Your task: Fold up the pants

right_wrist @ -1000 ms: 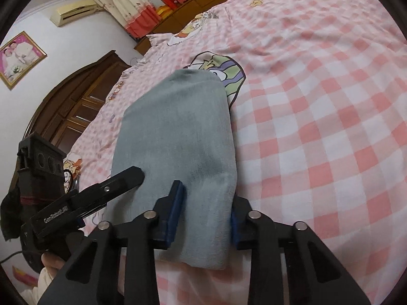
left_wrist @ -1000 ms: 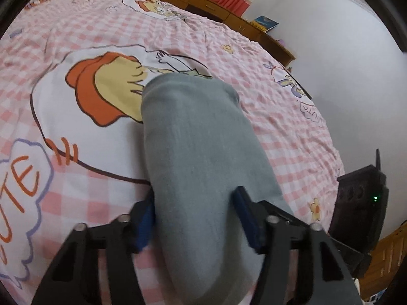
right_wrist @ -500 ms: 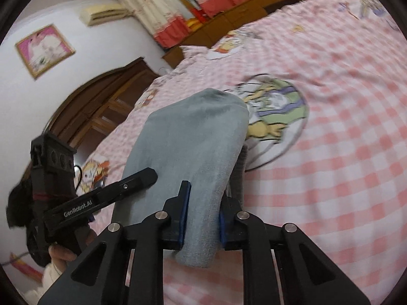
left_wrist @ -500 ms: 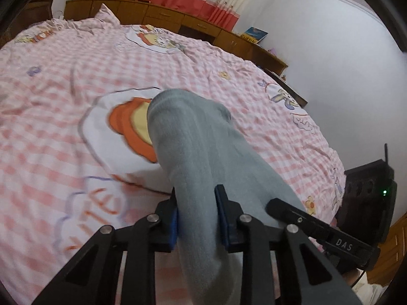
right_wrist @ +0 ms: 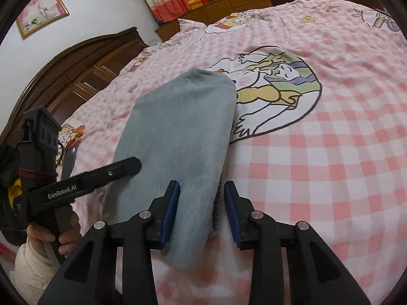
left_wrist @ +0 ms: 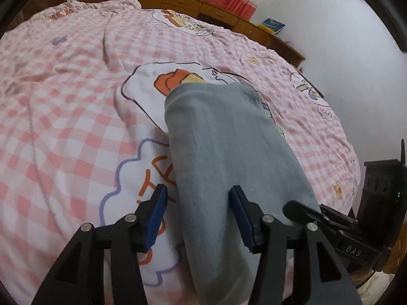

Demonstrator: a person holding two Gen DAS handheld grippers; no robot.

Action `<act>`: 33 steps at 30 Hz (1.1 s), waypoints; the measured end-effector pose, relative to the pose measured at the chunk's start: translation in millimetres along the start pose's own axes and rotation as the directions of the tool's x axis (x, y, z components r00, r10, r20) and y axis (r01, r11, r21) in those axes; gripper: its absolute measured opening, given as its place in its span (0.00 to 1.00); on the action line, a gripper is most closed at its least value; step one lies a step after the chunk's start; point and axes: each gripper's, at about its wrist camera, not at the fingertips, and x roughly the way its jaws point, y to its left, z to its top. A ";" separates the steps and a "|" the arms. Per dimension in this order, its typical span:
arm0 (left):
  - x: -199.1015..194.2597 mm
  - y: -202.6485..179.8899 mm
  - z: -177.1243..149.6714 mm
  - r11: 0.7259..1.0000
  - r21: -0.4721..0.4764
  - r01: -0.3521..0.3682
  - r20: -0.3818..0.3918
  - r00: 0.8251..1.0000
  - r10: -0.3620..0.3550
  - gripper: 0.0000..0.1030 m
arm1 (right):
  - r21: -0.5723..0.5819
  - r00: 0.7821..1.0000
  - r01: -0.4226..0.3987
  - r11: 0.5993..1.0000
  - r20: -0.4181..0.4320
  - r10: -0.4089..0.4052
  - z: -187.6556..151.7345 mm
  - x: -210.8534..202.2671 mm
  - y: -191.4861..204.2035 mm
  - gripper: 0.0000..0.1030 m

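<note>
Left wrist view: left gripper (left_wrist: 198,212) jaws spreading off folded grey pants (left_wrist: 229,152) on bed (left_wrist: 63,127); right gripper (right_wrist: 202,209) likewise.

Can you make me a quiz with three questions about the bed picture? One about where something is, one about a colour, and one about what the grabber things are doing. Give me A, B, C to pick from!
1. Where are the pants?
A. Lying on the checked bedspread
B. Hanging on the curtain
C. On the floor

2. What colour are the pants?
A. Bright red
B. Grey
C. Yellow

3. What is the left gripper doing with the pants?
A. Its jaws are pinched tight on the cloth
B. It is pointing at the ceiling
C. Its jaws are opening, with cloth between them but the pads off it

Answers:
1. A, the folded cloth rests flat on the pink and white bedspread.
2. B, the fabric looks plain grey in both views.
3. C, there is a gap beside each blue pad; the right gripper is opening the same way.
</note>
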 end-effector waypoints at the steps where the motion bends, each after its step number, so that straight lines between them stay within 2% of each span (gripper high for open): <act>1: -6.0 -4.6 2.7 1.000 0.013 -0.009 0.009 1.000 0.009 0.52 | -0.005 1.000 0.012 1.000 0.008 -0.012 1.5 -6.0 1.5 0.34; 5: -36.1 -22.7 14.2 0.997 0.062 -0.037 0.095 0.995 0.031 0.52 | -0.058 0.992 0.087 0.994 0.095 -0.081 4.1 -30.3 13.8 0.34; 8: -43.9 -34.6 16.8 0.995 0.069 -0.066 0.115 0.992 0.057 0.52 | -0.113 0.990 0.087 0.990 0.123 -0.073 2.3 -37.8 24.8 0.34; 13: -44.0 -47.3 -7.6 0.995 0.060 -0.081 0.096 0.993 0.075 0.52 | -0.180 0.996 0.061 0.982 0.082 -0.047 -6.0 -29.6 34.0 0.34; 17: -35.5 -49.7 -32.5 0.999 0.022 -0.043 0.048 0.998 0.041 0.53 | -0.157 0.998 0.060 0.986 0.035 -0.055 -12.1 -15.6 22.6 0.34; 19: -28.9 -49.3 -39.8 0.998 0.022 -0.057 0.038 0.998 0.057 0.53 | -0.146 0.998 0.062 0.987 0.014 -0.060 -14.7 -8.4 14.0 0.34; 21: -20.1 -47.1 -43.6 0.998 0.027 -0.060 0.029 0.998 0.059 0.53 | -0.144 0.997 0.078 0.987 -0.001 -0.079 -16.8 -0.6 8.2 0.34; 25: -9.2 -42.8 -48.3 0.997 0.025 -0.068 0.022 0.997 0.068 0.52 | -0.105 0.999 0.040 0.994 -0.016 -0.042 -18.0 2.0 -1.1 0.35; 29: -13.7 -49.6 -48.8 0.995 0.037 -0.094 0.030 0.995 0.093 0.53 | -0.122 0.998 0.067 0.990 -0.008 -0.069 -16.0 -7.6 6.6 0.35; 33: -21.5 -52.6 -51.1 0.993 0.020 -0.119 0.034 0.992 0.118 0.62 | -0.138 0.996 0.090 0.986 0.006 -0.090 -18.5 -20.9 15.6 0.35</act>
